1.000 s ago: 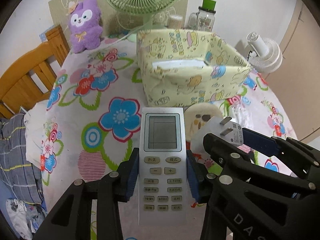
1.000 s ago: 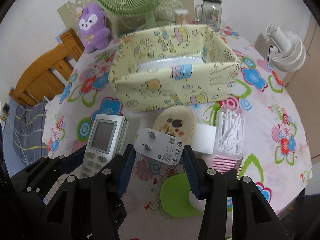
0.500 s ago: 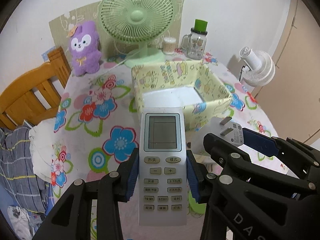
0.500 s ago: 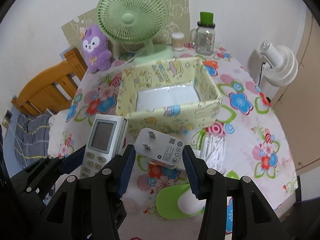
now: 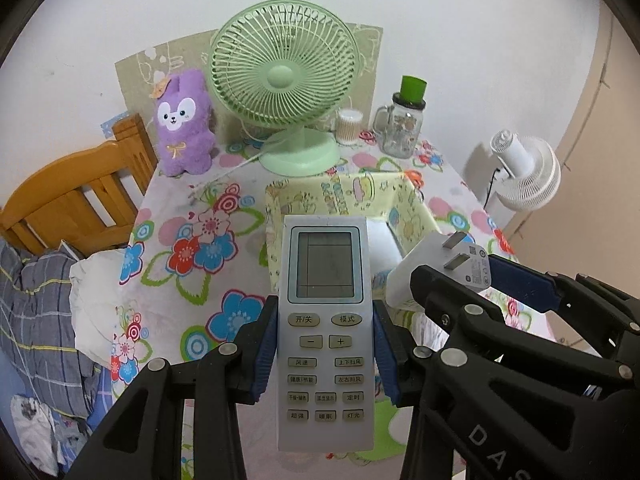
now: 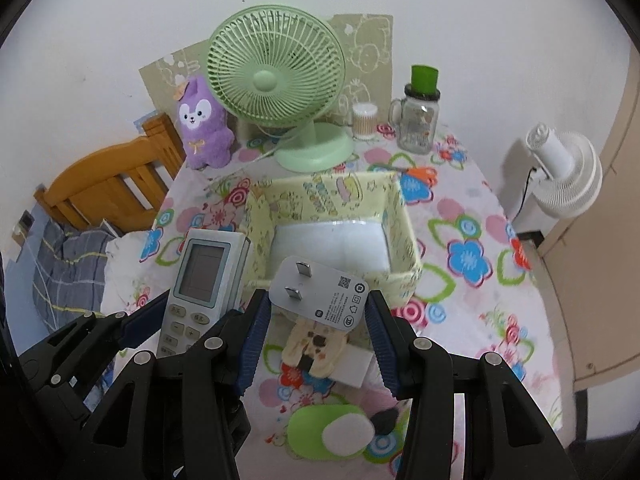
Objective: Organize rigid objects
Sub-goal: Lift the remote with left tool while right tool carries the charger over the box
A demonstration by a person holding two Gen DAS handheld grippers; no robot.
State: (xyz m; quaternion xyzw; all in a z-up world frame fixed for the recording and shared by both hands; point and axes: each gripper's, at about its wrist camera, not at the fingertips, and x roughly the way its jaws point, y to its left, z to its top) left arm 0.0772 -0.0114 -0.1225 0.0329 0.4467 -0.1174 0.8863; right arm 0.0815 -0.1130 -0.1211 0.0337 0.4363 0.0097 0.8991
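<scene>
A: Gripping the white air-conditioner remote (image 5: pixel 325 332) between its blue pads, the left gripper (image 5: pixel 325 354) holds it upright above the table, screen and buttons facing the camera. The pads press on both long edges beside the upper button rows.

B: And the other hand?

A: The right gripper (image 6: pixel 318 334) is clamped on a white plug adapter (image 6: pixel 320 294), two flat prongs pointing up and away, printed label toward the lens. The left wrist view shows that adapter at its right edge too, pinched between the other tool's fingers.

B: Where do they sit relative to the box?

A: Both are in the air on the near side of the yellow cartoon-print fabric box (image 6: pixel 328 196), which stands open on the flowered tablecloth (image 6: pixel 472 216). Its white floor looks bare. From the right wrist the remote is left of the adapter, just beside it.

B: What lies underneath?

A: Under the adapter, a round cream case with a bear print (image 6: pixel 316 344) leans on a white block (image 6: pixel 352 368), and nearer still there is a green oval pad (image 6: pixel 328 428) with a white puff on it.

B: Farther back?

A: A green desk fan (image 6: pixel 276 80), a purple plush rabbit (image 6: pixel 204 124), a cotton swab tub (image 6: pixel 364 120) and a glass mug jar with a green lid (image 6: pixel 418 120) stand along the wall. Orange-handled scissors (image 6: pixel 416 171) lie behind the box. A white floor fan (image 6: pixel 564 168) stands off the table's right, a wooden chair (image 6: pixel 108 184) at its left.
</scene>
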